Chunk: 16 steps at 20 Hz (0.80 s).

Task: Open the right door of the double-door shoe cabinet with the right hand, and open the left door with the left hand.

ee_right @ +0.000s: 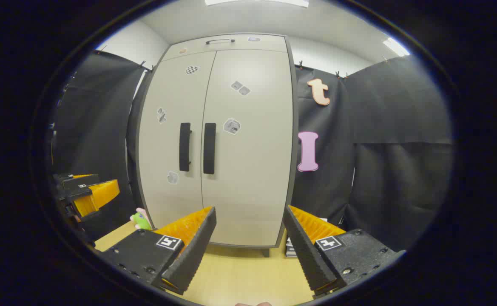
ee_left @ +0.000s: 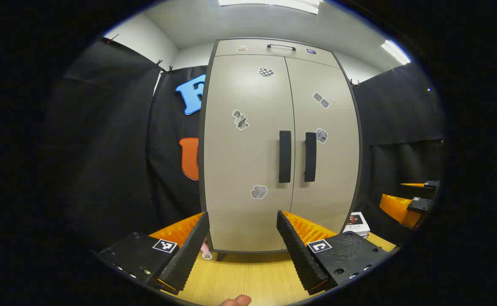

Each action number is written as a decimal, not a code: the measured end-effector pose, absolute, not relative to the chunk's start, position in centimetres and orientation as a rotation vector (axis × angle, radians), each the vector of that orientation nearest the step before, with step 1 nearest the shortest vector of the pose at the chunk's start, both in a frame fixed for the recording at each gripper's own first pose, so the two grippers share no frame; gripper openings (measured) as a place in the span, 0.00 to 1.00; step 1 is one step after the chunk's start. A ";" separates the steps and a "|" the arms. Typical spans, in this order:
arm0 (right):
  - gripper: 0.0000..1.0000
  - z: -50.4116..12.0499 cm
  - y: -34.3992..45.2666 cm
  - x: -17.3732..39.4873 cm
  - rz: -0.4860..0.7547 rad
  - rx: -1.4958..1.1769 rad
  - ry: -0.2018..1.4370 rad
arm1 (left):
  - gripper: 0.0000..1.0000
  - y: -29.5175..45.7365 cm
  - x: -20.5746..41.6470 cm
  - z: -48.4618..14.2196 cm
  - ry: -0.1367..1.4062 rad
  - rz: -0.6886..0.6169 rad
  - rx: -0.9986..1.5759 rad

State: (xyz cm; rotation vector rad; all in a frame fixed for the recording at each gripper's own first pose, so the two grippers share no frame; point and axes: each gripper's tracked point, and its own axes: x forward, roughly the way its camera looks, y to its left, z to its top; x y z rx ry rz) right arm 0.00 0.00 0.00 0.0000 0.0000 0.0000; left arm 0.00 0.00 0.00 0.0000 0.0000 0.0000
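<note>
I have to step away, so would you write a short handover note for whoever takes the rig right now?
Left gripper: open, holding nothing, back from the cabinet.
Right gripper: open, holding nothing, also back from it.
Both doors are shut. The left handle and right handle stand side by side at the centre seam.
Done: nothing yet.
Left: pull the right door open by its handle with the right gripper, then the left door with the left gripper.

Beige cabinet (ee_left: 248,170), black handles (ee_left: 285,156), seemingly wood-grain table (ee_left: 248,276).
</note>
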 end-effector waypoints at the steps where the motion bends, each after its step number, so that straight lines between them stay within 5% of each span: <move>1: 0.99 0.0 0.0 -0.1 -0.002 0.000 0.000 | 0.95 0.0 0.0 0.0 -0.001 -0.002 0.003; 16: 0.99 -0.1 0.3 -1.7 -0.032 0.017 -0.012 | 0.95 0.5 -0.8 0.7 -0.025 -0.014 0.012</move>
